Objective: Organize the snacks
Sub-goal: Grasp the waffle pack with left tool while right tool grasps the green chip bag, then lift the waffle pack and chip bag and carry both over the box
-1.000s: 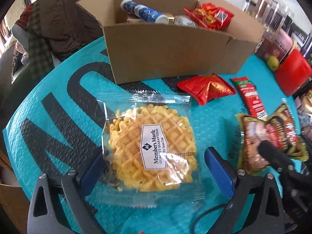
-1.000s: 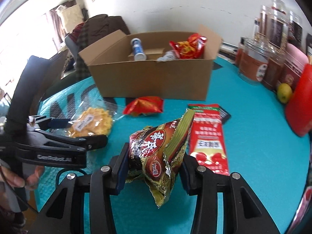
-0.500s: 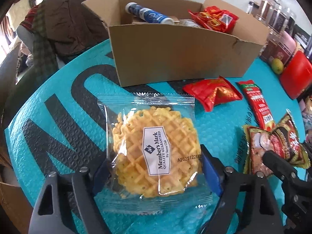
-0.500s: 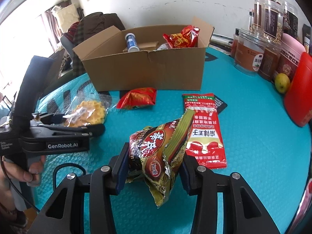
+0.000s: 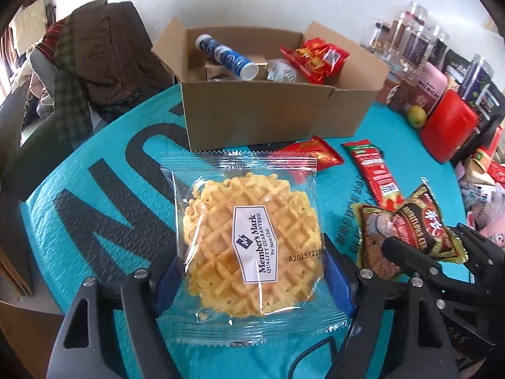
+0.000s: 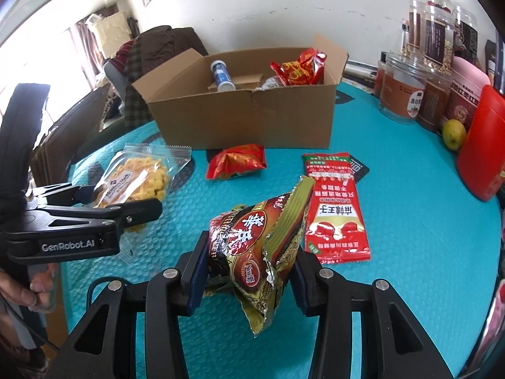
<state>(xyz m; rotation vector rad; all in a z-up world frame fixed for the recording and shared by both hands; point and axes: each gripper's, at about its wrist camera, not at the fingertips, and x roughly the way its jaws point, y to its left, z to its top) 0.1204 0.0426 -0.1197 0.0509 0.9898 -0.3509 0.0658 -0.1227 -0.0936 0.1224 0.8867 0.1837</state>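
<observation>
Two claws loaded: left claw [image 5: 252, 271] pinches the waffle pack [image 5: 249, 240], right claw [image 6: 246, 271] grips the brown packet [image 6: 262, 246]. Carry both level, clear the box [image 6: 246, 120] rim, then release.

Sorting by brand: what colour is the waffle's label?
White with dark blue print, on the waffle pack; clearest in left wrist view.

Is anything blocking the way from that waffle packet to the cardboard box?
Nothing visible does. The left gripper holds the waffle packet above the mat, and the box behind it is open-topped; only its front wall must be cleared.
</observation>
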